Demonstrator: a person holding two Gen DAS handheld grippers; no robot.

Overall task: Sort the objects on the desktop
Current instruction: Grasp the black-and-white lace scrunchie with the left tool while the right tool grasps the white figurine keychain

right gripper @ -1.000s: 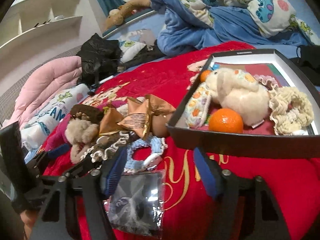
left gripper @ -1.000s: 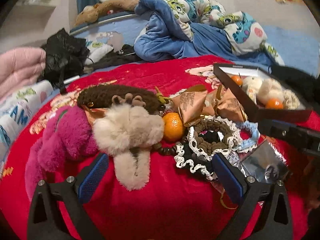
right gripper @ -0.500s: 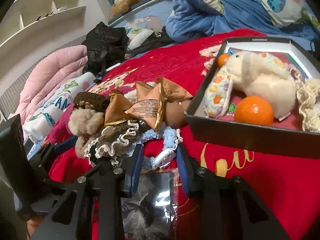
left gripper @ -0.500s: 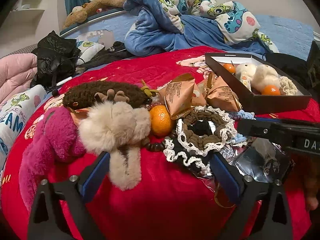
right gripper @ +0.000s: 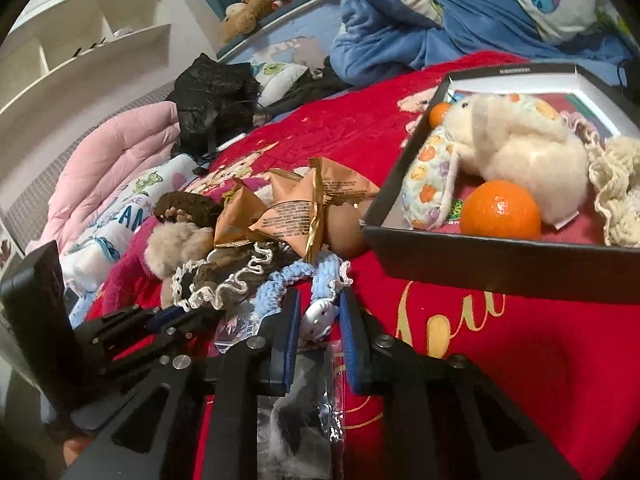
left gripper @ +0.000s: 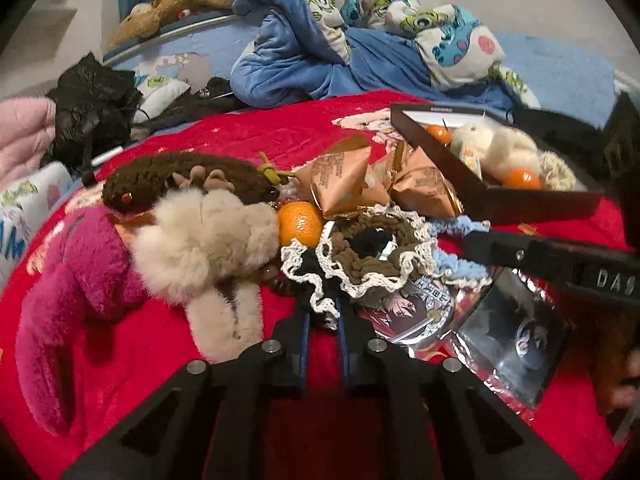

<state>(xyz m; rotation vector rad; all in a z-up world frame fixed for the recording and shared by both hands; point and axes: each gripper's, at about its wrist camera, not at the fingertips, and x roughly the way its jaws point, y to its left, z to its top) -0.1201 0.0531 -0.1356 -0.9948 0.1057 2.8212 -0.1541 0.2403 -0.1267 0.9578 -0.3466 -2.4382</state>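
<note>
Two grips are shown: left gripper (left gripper: 322,314) pinched on the lace-edged scrunchie (left gripper: 320,298); right gripper (right gripper: 318,320) closing around the white charm (right gripper: 318,318), box (right gripper: 500,256) lying upper right.

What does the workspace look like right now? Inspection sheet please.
Surface: red plush blanket with gold lettering, spread on a bed.
Job's things: dark shallow box holding a cream plush rabbit and an orange tangerine; unsorted pile beside it with a brown lace-trimmed crochet scrunchie, light blue crochet scrunchie, gold-brown wrapped packets.
Clutter: magenta plush toy, beige fluffy plush.
Grippers: left gripper shut on the brown scrunchie's lace edge; right gripper closing around a small white charm.
Cables: nothing seen.
Surroundings: blue cartoon-print blanket, white shelves.
</note>
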